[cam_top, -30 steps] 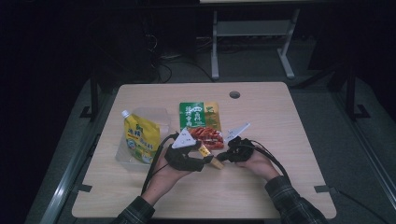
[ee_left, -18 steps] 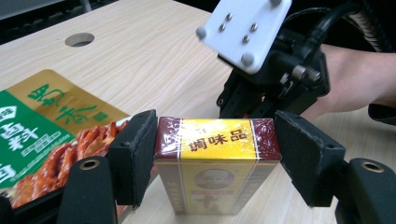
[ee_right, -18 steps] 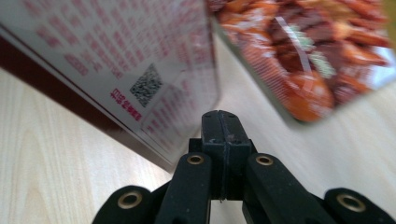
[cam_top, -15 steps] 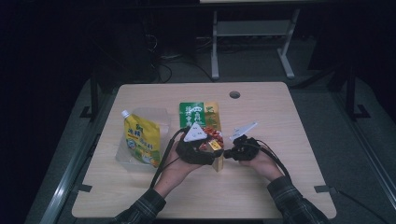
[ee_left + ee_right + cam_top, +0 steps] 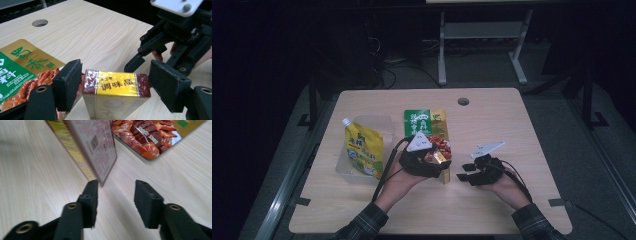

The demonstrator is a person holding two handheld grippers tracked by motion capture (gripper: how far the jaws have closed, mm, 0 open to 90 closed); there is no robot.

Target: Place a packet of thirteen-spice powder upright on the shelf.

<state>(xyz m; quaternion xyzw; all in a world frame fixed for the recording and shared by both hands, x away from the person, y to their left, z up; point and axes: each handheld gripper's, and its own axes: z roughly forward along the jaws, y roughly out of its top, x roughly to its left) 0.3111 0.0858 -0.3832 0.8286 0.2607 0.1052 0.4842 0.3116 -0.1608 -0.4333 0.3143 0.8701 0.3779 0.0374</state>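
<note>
Yellow-and-maroon seasoning box (image 5: pixel 116 96) upright on the wooden bench (image 5: pixel 512 125), left claw (image 5: pixel 439 165) straddling it, right claw (image 5: pixel 464 176) just beside it.

Left claw: jaws parted wider than the box, one pad each side, left pad near or touching, right pad clearly apart; no firm grip seen. Right claw: jaws apart, nothing between them, low over the bench; box edge (image 5: pixel 92 147) stands just beyond its tips in the right gripper view. Box sits at the near edge of a flat green-gold food packet (image 5: pixel 424 122) with red meat print. Yellow spouted pouch (image 5: pixel 364 150) lies in a clear tray (image 5: pixel 343 167) to the left. Round cable hole (image 5: pixel 463 101) at the far side.
</note>
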